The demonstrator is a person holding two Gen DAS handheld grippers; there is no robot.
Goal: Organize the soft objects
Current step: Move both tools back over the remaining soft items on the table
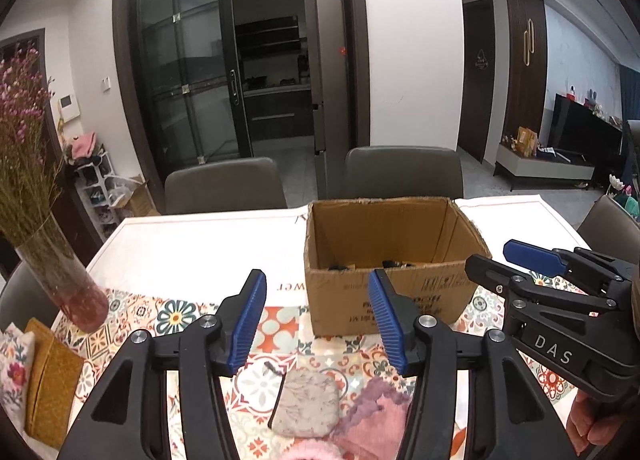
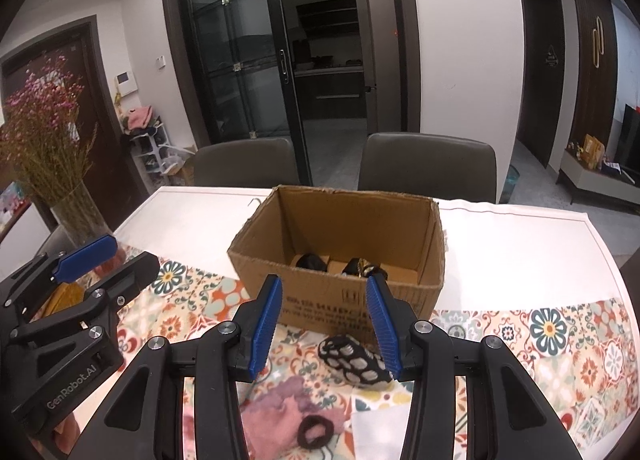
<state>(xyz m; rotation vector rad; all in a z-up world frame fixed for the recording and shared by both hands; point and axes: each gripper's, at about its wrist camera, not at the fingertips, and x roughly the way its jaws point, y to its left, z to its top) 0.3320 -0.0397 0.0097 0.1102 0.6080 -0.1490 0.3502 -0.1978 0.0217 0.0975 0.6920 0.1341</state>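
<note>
An open cardboard box (image 1: 392, 288) (image 2: 340, 256) stands on the table with dark soft items (image 2: 344, 266) on its floor. My left gripper (image 1: 318, 320) is open and empty, held above a grey marbled pouch (image 1: 306, 404) and pink-purple cloth (image 1: 376, 416). My right gripper (image 2: 324, 324) is open and empty, above a black-and-white patterned soft object (image 2: 354, 360) lying in front of the box. The pink-purple cloth (image 2: 280, 416) and a dark hair tie (image 2: 316, 432) lie below it. Each gripper shows in the other's view: the right one (image 1: 504, 256) and the left one (image 2: 128, 256).
A glass vase of dried pink flowers (image 1: 60, 280) (image 2: 76, 216) stands at the table's left. A mustard pouch (image 1: 50, 384) and a floral cloth (image 1: 12, 372) lie at the left edge. Two grey chairs (image 1: 404, 172) stand behind the table. A patterned cloth (image 2: 560, 340) covers the near table.
</note>
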